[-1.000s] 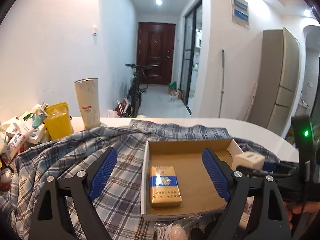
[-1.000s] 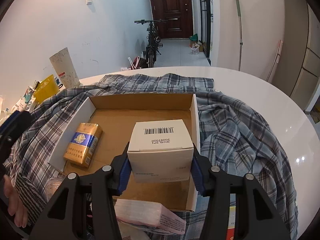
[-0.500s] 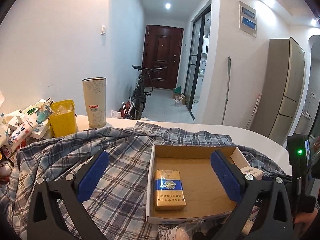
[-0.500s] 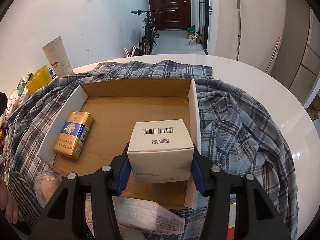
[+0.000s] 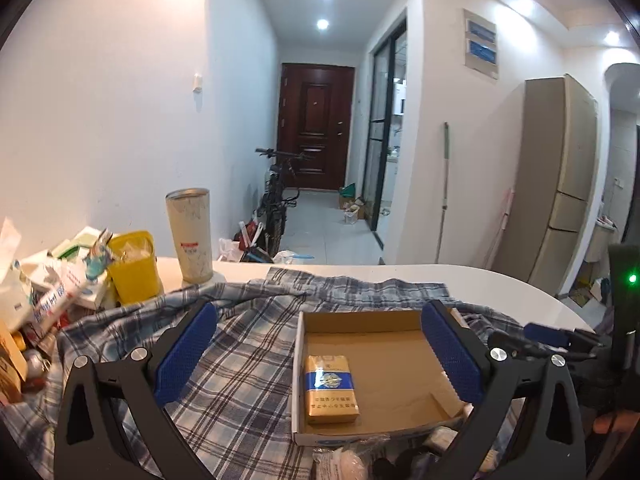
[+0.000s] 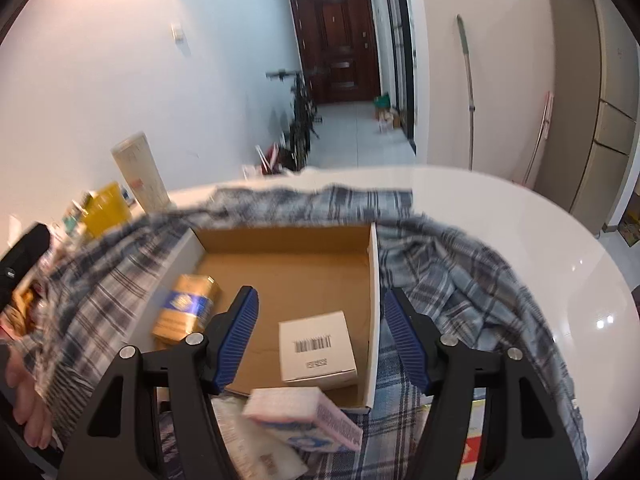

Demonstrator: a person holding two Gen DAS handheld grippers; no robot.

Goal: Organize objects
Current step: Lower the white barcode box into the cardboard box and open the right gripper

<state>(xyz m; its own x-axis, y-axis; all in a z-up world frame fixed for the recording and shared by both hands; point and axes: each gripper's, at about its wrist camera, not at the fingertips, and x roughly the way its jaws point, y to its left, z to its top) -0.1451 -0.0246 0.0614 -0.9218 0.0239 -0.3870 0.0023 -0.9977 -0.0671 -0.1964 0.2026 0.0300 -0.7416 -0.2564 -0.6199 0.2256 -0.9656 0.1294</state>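
The right gripper [image 6: 320, 336] hangs with its jaws spread wide, empty, above the cardboard tray [image 6: 374, 280]. The white barcode box [image 6: 316, 346] sits inside at the tray's 5 o'clock corner, close to the right wall; bare cardboard lies beyond. The gold cigarette pack [image 6: 186, 306] lies at 9 o'clock. The left gripper [image 5: 318, 354] also gapes, holding nothing. Only its view shows the steel tumbler [image 5: 190, 236] sharply.

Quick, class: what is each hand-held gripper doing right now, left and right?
Left hand-held gripper: open, holding nothing.
Right hand-held gripper: open, holding nothing; the white box lies in the tray.
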